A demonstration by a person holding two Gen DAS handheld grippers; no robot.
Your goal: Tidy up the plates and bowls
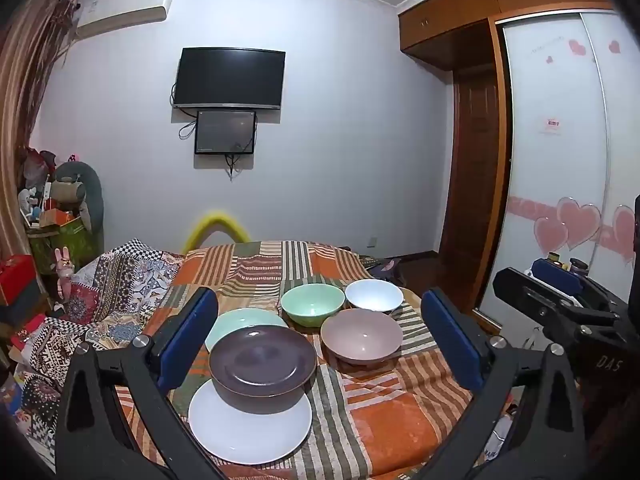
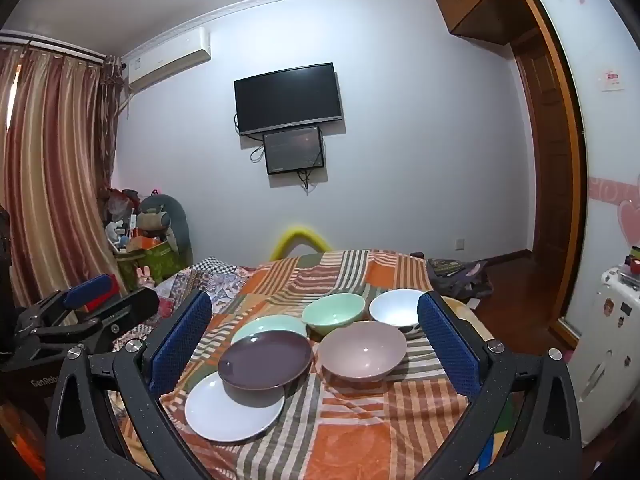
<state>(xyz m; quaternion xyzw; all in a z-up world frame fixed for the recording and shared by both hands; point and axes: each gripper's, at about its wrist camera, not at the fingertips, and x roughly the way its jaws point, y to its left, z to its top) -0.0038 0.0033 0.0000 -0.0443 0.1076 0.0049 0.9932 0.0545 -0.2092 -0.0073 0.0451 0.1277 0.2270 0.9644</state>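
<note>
**Inspector:** State of the tongs?

**Assistant:** The left tongs (image 1: 320,340) and the right tongs (image 2: 314,344) both stand spread wide with nothing between the pads — neither touches any crockery.

**Inspector:** Where is the crockery?

**Assistant:** On the bed's striped patchwork cover (image 1: 384,412), lower centre of both views. The dark brown plate (image 1: 262,360) overlaps the white plate (image 1: 250,432) below it and the pale green plate (image 1: 244,322) above it. To the right, three bowls sit close together: the green bowl (image 1: 313,304), the white bowl (image 1: 374,295) and the pink bowl (image 1: 362,334).

**Inspector:** Why so arranged?

**Assistant:** My judgement: plates and bowls are roughly grouped by kind but unstacked — sorting has not begun.

**Inspector:** Legible writing?

**Assistant:** "DAS" on the neighbouring tool at right in the left view; "GenRob", cut off, at lower left in the right view. The wardrobe sticker is unreadable.
</note>
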